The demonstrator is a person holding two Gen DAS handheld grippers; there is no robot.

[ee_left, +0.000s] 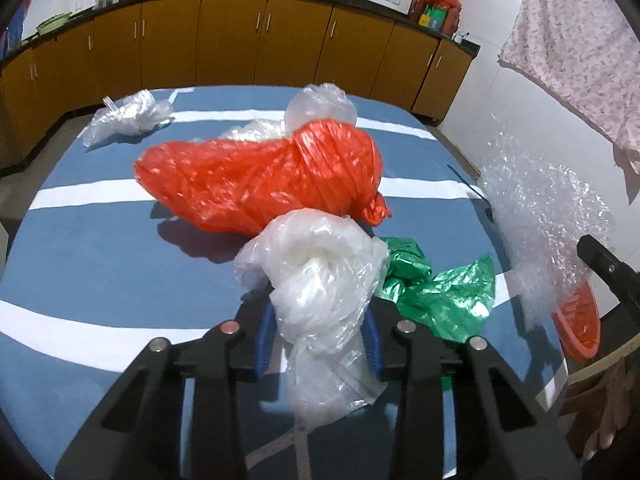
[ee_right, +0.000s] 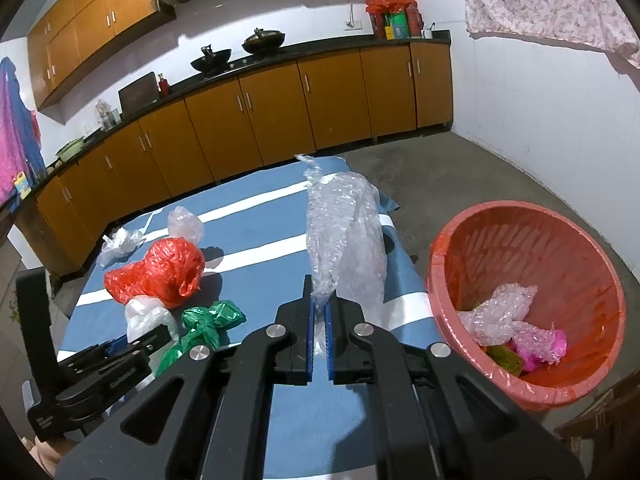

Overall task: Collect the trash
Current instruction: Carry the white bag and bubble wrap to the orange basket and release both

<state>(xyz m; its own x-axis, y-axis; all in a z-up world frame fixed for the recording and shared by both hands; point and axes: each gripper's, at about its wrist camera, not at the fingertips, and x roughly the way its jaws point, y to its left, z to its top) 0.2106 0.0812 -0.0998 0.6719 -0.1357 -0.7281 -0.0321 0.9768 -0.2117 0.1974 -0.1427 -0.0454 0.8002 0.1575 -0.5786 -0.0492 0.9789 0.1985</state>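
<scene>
My left gripper is shut on a crumpled white plastic bag and holds it over the blue striped table. My right gripper is shut on a sheet of clear bubble wrap, held upright above the table's right edge beside the red basket. The bubble wrap also shows in the left wrist view. On the table lie a red plastic bag, a green foil wrapper and clear plastic bags.
The red basket stands off the table's right side and holds bubble wrap and pink and green scraps. Brown kitchen cabinets run along the far wall. A floral cloth hangs at the upper right.
</scene>
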